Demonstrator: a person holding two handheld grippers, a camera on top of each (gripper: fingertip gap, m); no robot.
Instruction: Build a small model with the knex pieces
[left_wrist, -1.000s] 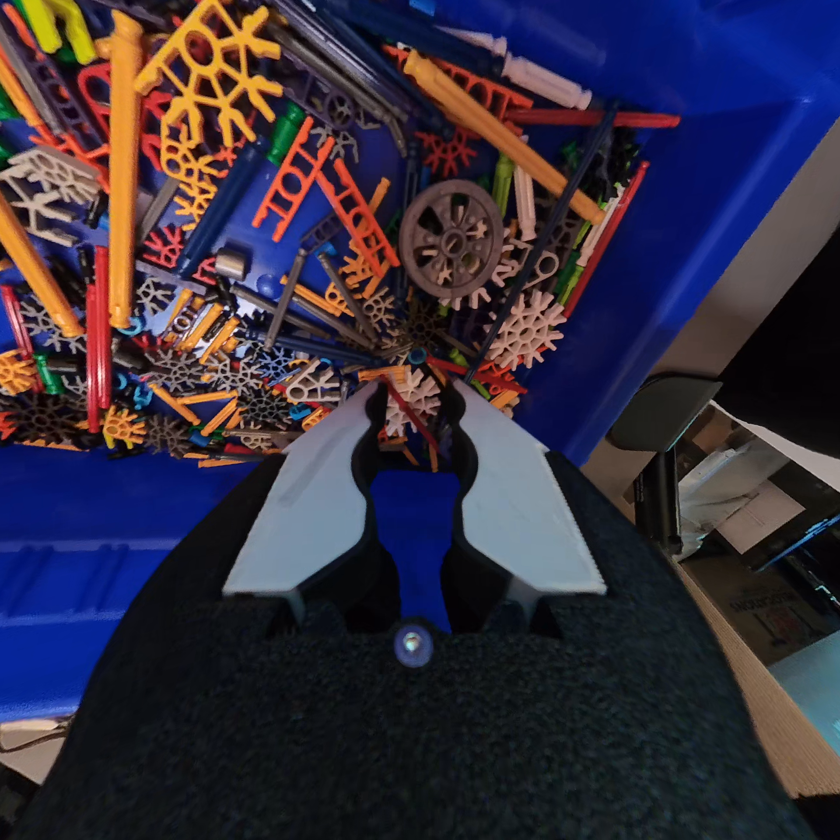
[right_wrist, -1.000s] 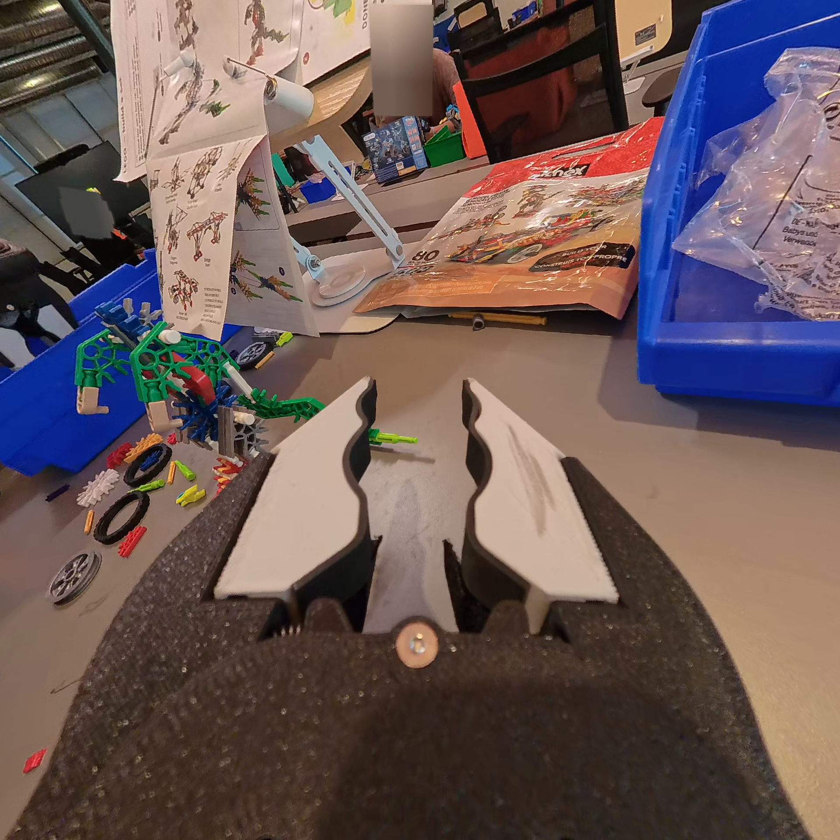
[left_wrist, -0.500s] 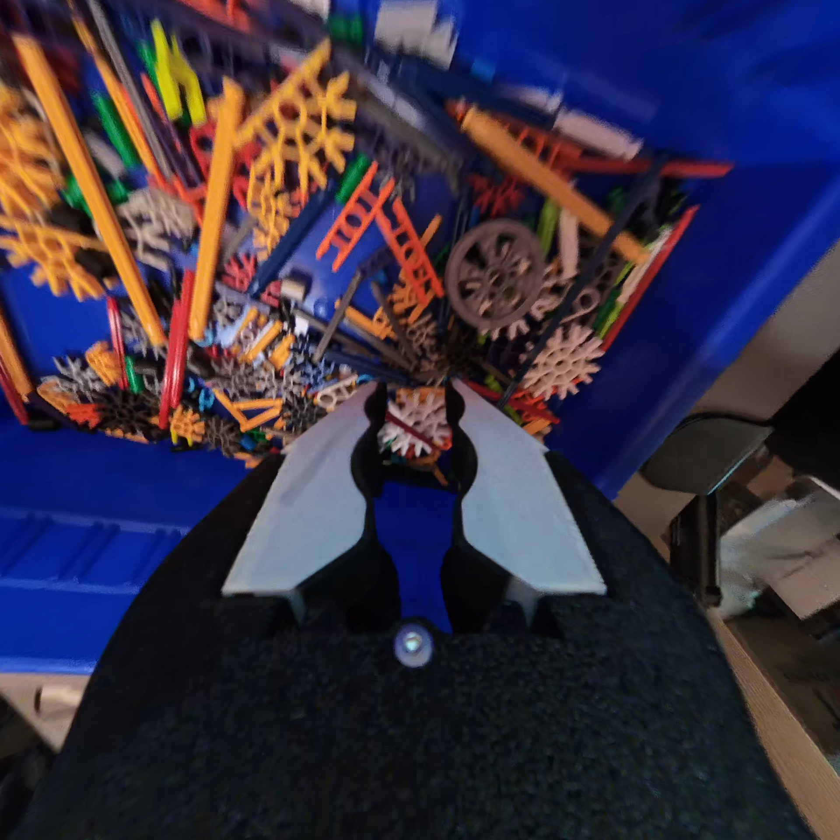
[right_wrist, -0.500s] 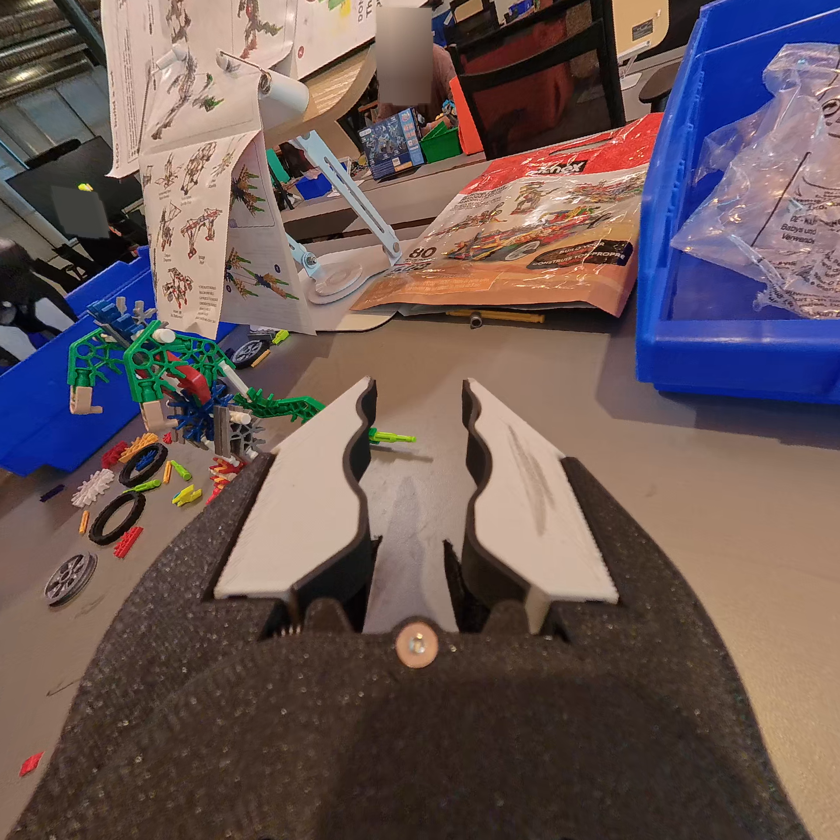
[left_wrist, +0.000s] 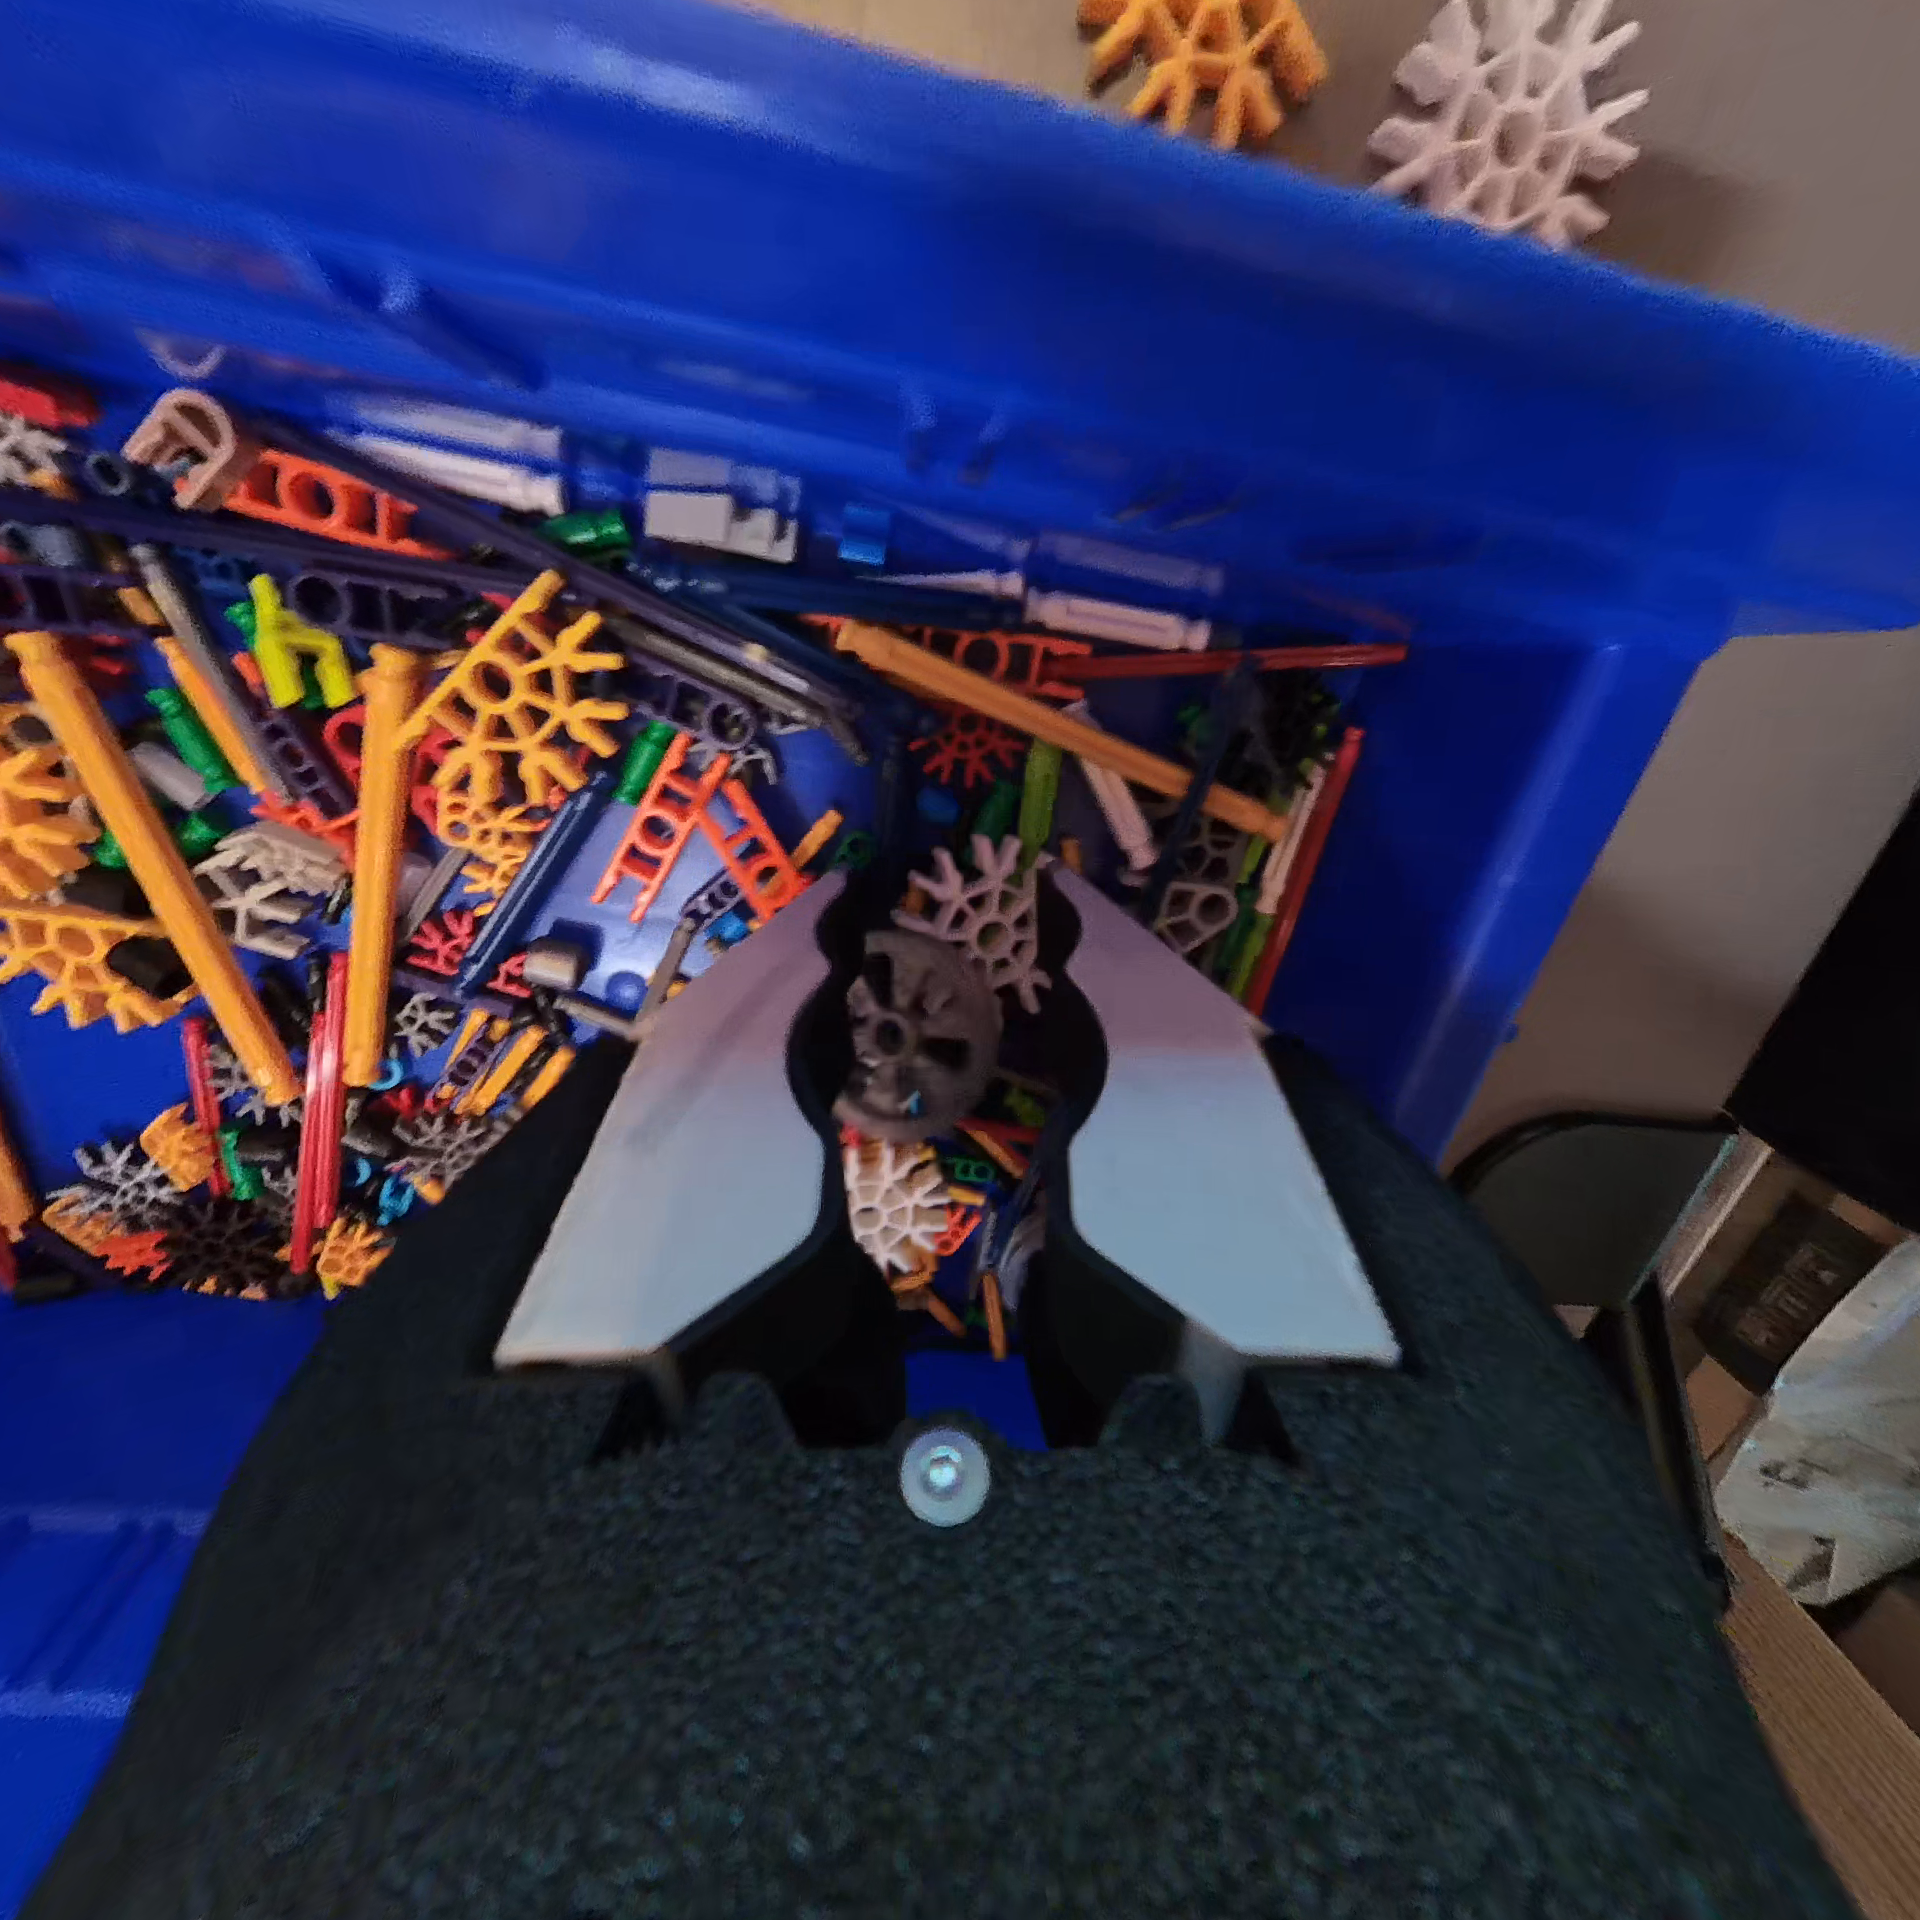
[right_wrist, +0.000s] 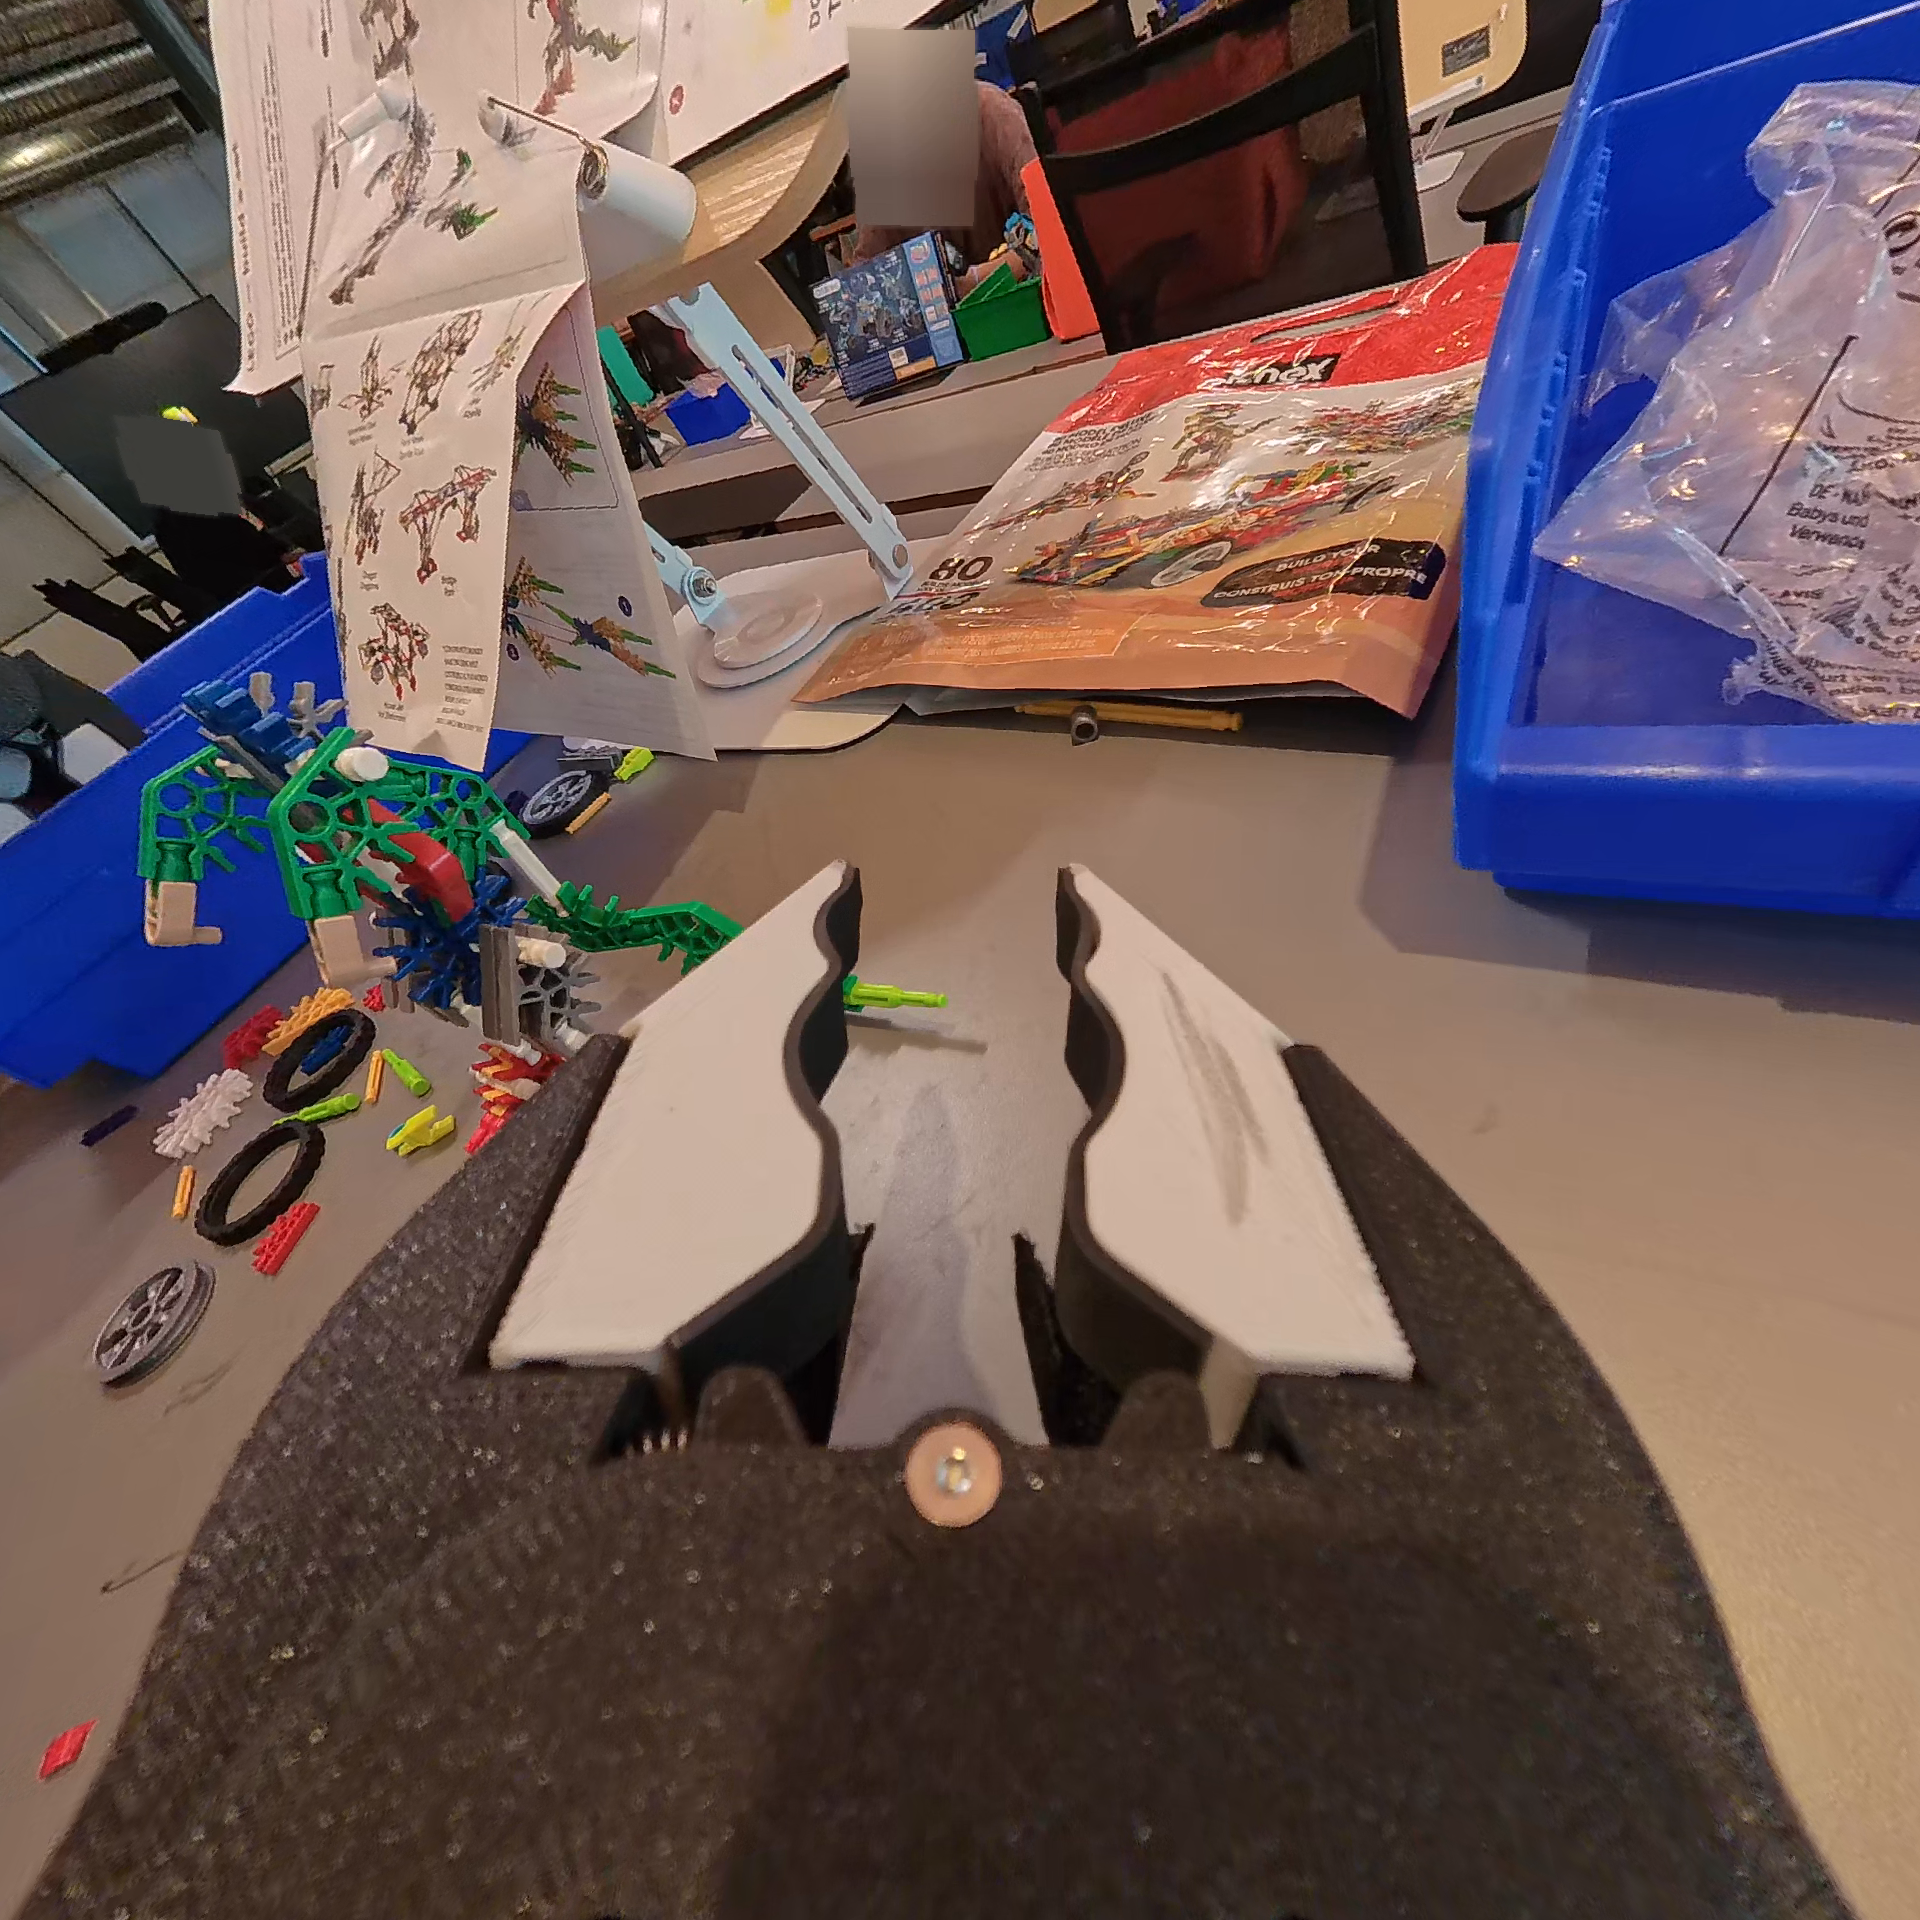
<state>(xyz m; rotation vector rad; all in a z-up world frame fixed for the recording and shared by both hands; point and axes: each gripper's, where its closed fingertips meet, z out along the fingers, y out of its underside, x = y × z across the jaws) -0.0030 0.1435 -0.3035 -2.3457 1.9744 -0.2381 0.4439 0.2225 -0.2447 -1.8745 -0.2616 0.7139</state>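
Observation:
My left gripper (left_wrist: 948, 878) is open, low inside a blue bin (left_wrist: 935, 312) full of mixed plastic construction rods and connectors. A dark grey spoked wheel (left_wrist: 920, 1039) lies between its two fingers, with a gap on each side. A pale snowflake connector (left_wrist: 982, 914) sits at the fingertips and a white one (left_wrist: 894, 1195) lies nearer the palm. My right gripper (right_wrist: 958, 873) is open and empty, just above the grey table. A lime green rod (right_wrist: 894, 1000) lies by its left fingertip and a green built model (right_wrist: 364, 852) stands to its left.
Loose pieces lie left of the model: black tyres (right_wrist: 260, 1184) and a grey wheel (right_wrist: 151, 1325). Instruction sheets (right_wrist: 457, 468) hang on a white stand. A printed product bag (right_wrist: 1195, 540) lies behind. A blue bin (right_wrist: 1662, 810) at right holds a clear plastic bag (right_wrist: 1766, 416). My right fingertips sit around 45 cm from my left ones.
My left gripper has moved forward and deeper into the bin, so the grey wheel now lies between its fingers. The right gripper has barely moved.

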